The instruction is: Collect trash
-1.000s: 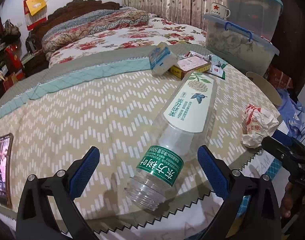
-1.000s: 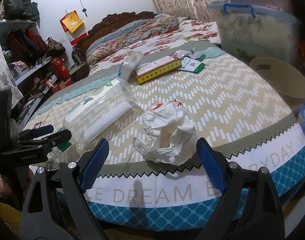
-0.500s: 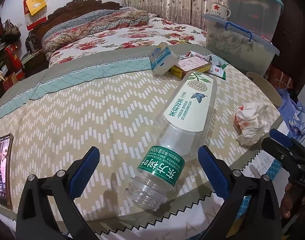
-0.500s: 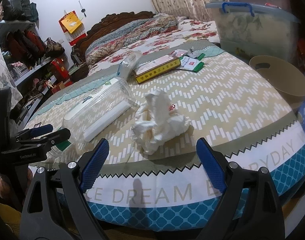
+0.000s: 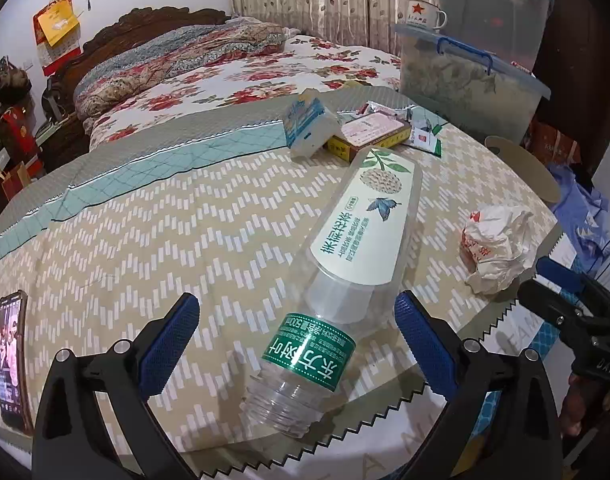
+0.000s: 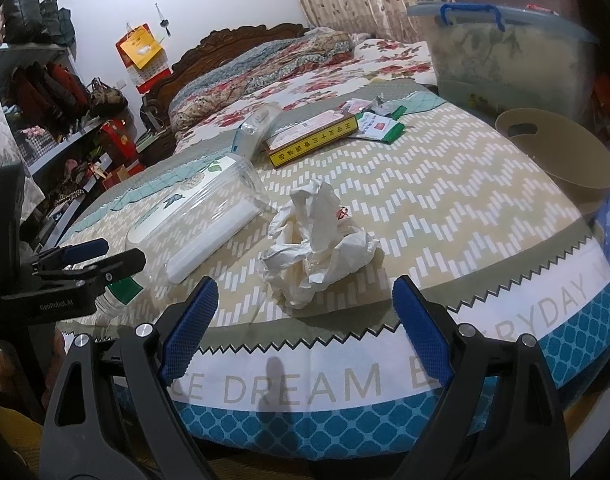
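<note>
The empty plastic bottle (image 5: 345, 272) lies on the bed between the open left tongs (image 5: 297, 332), untouched. The crumpled paper (image 6: 317, 240) lies just beyond the open right tongs (image 6: 305, 312).

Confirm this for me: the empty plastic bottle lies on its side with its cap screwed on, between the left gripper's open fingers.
Not quite. The plastic bottle has no cap: the left wrist view shows its bare threaded neck open toward the camera. The rest holds: it lies on its side between the open fingers of the left gripper.
</note>
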Demonstrator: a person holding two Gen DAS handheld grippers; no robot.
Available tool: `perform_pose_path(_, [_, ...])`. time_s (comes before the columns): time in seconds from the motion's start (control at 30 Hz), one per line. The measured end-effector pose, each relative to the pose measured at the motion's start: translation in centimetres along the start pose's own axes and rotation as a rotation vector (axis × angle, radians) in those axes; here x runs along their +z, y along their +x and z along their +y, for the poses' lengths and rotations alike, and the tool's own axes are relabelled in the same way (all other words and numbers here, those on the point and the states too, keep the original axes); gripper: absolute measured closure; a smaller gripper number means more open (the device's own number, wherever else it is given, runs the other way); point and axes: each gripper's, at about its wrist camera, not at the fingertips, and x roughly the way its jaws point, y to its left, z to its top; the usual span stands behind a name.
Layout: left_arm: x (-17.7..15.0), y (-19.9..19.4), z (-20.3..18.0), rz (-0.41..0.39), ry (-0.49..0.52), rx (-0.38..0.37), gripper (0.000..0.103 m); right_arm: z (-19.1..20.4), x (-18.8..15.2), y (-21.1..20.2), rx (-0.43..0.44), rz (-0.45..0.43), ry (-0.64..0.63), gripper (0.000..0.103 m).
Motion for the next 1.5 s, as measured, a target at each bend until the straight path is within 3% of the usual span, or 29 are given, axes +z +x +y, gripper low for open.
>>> perform_pose_path(0.3, [0.9, -0.2, 0.7, -0.018, -0.011, 0.021, 0.009, 0.1, -0.1, 0.1, 0.002, 0.003, -0.006, 0.014])
perform_pose_path(0.93, [2.0, 1.2, -0.5, 0.029, 0.034, -0.054, 0.010, -0.4, -0.3, 0.2, 0.001, -0.005, 0.012, 0.014])
perform_pose_path(1.07, [2.1, 2.1, -1.0, 0.055, 0.048, -0.067, 0.018, -0.5, 0.0, 0.5, 0.001, -0.007, 0.008, 0.014])
perform_pose_path(1.17, [1.9, 2.5, -1.6, 0.073, 0.066, -0.102, 0.038, -0.2, 0.5, 1.2, -0.005, -0.005, -0.017, 0.014])
perform_pose_path(1.27, [1.7, 2.5, -2.2, 0.061, 0.095, -0.084, 0.039, 0.1, 1.1, 2.6, -0.020, 0.013, -0.045, 0.015])
perform_pose_path(1.33, [1.9, 2.7, -2.3, 0.066, 0.090, -0.108, 0.039, 0.2, 1.2, 3.7, -0.015, 0.047, -0.064, 0.034])
perform_pose_path(1.37, [2.2, 2.8, -2.3, 0.075, 0.079, -0.134, 0.040, 0.2, 1.1, 4.2, -0.009, 0.073, -0.067, 0.050])
perform_pose_path(1.5, [3.9, 4.0, -3.3, 0.111, 0.046, -0.267, 0.040, -0.9, 1.0, 3.7, 0.008, 0.044, -0.039, 0.061])
